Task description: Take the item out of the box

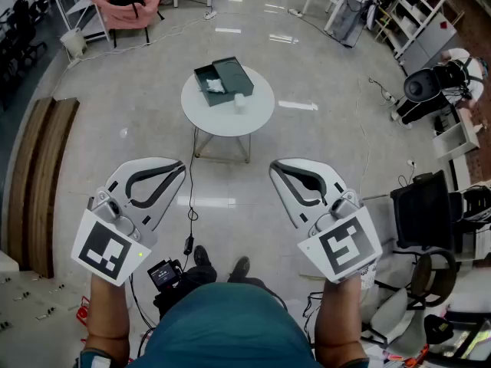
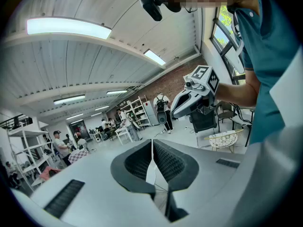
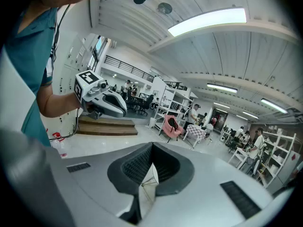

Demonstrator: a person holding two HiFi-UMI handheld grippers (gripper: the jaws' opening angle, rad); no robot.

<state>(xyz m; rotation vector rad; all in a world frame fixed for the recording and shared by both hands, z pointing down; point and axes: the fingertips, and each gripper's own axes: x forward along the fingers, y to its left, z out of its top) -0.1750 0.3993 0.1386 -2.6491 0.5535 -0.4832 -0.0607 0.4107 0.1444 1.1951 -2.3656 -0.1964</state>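
Ahead of me in the head view stands a round white table (image 1: 230, 117). On it lies an open dark green box (image 1: 223, 80) with a white item (image 1: 213, 85) inside, and a small white object (image 1: 239, 103) sits beside the box. My left gripper (image 1: 179, 167) and right gripper (image 1: 275, 167) are held up side by side, well short of the table. Both are shut with nothing between the jaws. In the left gripper view the pads (image 2: 142, 162) meet, and the right gripper (image 2: 194, 91) shows beyond. The right gripper view shows the shut pads (image 3: 163, 167) and the left gripper (image 3: 102, 98).
Wooden steps (image 1: 38, 175) lie on the floor at the left. A pink chair (image 1: 126, 2) stands at the back left, white shelves (image 1: 418, 10) at the back right, and a black office chair (image 1: 422, 209) at the right. Cables (image 1: 190, 205) run across the shiny floor. People stand far off.
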